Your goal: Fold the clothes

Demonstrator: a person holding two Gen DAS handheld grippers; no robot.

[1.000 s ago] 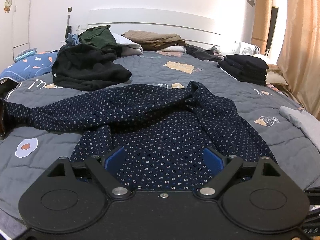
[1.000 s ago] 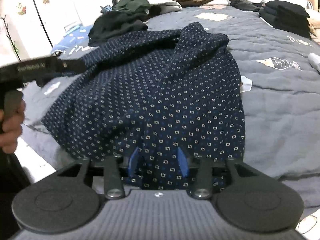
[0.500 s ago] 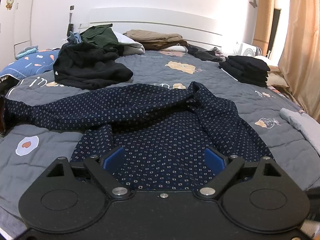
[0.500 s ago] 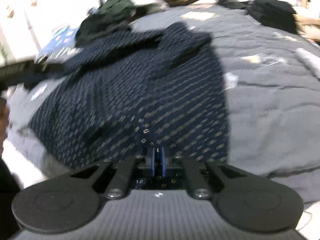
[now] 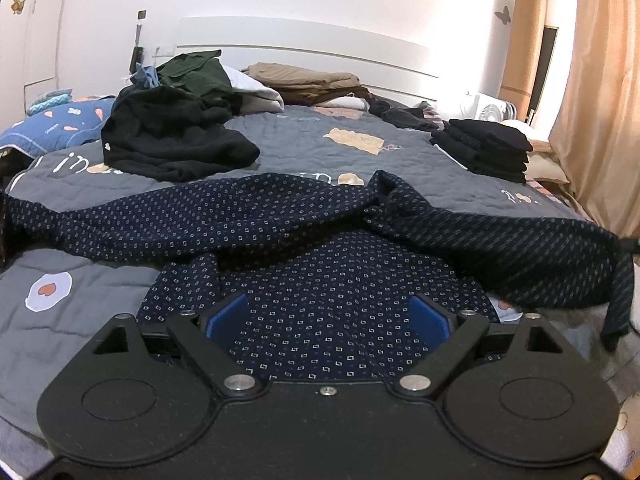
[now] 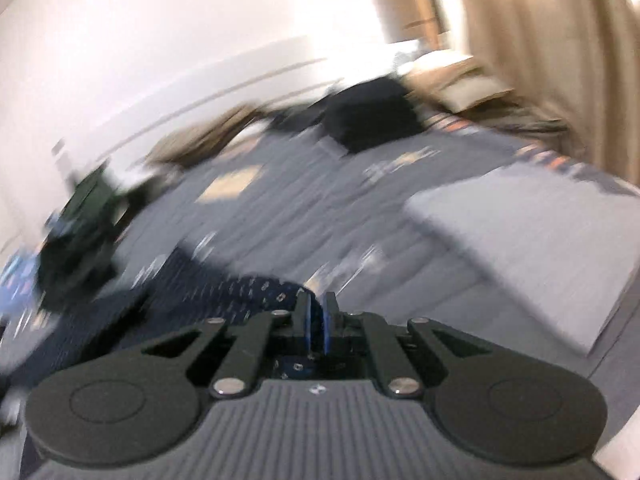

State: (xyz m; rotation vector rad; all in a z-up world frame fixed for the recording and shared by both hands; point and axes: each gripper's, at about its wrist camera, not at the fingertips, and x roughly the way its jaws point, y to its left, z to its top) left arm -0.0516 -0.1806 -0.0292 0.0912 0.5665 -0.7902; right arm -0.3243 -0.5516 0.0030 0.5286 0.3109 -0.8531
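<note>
A navy shirt with small square dots (image 5: 320,240) lies spread on the grey quilted bed (image 5: 304,144). One sleeve stretches far left; the right side is lifted and pulled out to the right edge. My left gripper (image 5: 330,318) hovers open over the shirt's near hem, blue pads wide apart with cloth beneath them. The right wrist view is heavily blurred. There my right gripper (image 6: 316,316) is shut on a fold of the navy shirt (image 6: 248,288), which trails away to the left.
A black heap (image 5: 172,140) and green garment (image 5: 196,74) lie at the back left. Tan folded clothes (image 5: 308,82) sit by the headboard, a black folded stack (image 5: 486,146) at the right. A pale grey folded piece (image 6: 520,232) lies right; curtain (image 5: 600,92) beyond.
My right gripper closed on the shirt's hem, then swung fast to the right and up, dragging the shirt's right side out sideways. My left gripper stayed open in place.
</note>
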